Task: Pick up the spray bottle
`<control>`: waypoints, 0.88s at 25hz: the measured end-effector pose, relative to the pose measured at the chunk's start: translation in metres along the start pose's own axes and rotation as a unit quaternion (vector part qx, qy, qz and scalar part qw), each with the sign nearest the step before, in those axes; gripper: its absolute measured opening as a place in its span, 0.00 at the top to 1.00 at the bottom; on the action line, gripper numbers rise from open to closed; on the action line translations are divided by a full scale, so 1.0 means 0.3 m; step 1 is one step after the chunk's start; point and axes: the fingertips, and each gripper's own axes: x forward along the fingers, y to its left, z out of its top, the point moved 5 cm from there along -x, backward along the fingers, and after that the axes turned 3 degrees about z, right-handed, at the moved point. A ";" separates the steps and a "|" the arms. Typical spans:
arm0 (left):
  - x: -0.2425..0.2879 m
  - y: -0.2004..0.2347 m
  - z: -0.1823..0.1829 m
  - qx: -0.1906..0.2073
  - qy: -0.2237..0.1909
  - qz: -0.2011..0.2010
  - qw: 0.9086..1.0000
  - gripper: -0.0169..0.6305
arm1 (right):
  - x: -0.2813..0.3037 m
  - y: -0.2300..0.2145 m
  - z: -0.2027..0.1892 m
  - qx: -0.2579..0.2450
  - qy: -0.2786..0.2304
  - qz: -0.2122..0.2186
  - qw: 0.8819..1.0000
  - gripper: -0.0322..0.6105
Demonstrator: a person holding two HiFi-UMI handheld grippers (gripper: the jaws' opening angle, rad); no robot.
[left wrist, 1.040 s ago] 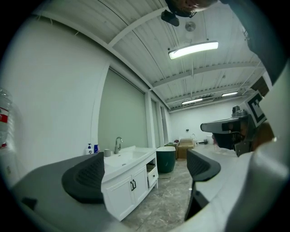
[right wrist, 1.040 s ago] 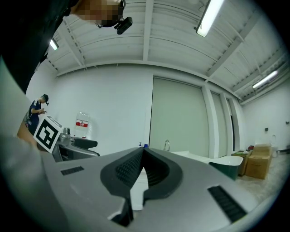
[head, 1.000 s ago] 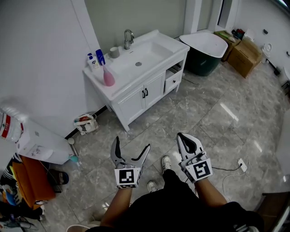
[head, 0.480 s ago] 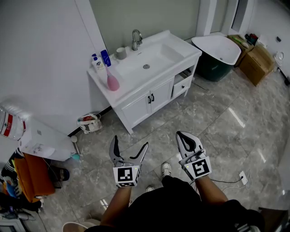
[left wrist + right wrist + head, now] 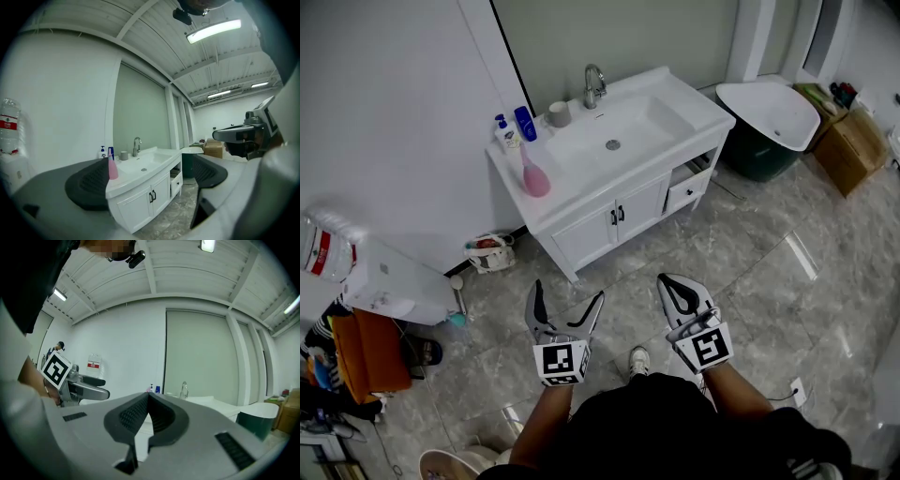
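The spray bottle (image 5: 533, 177) is pink and stands upright on the front left corner of the white sink vanity (image 5: 578, 199). The left gripper view shows this spray bottle (image 5: 112, 168) far ahead between the jaws. My left gripper (image 5: 567, 302) is held open over the floor, well short of the vanity, with nothing in it. My right gripper (image 5: 669, 283) hangs beside it with its jaws closed together and empty. In the right gripper view the right gripper (image 5: 147, 398) has its pads meeting at the tips.
A blue bottle (image 5: 525, 123), a white pump bottle (image 5: 503, 134), a cup (image 5: 560, 113) and a faucet (image 5: 593, 84) stand behind the spray bottle. A vanity drawer (image 5: 689, 186) is pulled out. A water dispenser (image 5: 386, 287) stands left, a white tub (image 5: 769, 114) and cardboard boxes (image 5: 851, 141) right.
The vanity has shifted right and lower in the head view and looks a little nearer. Both grippers keep the same pose, left open and right shut.
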 end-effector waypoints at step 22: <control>0.368 0.174 -0.063 -0.016 0.031 0.075 0.997 0.15 | 0.436 -0.233 -0.101 -0.004 0.003 0.066 0.998 0.95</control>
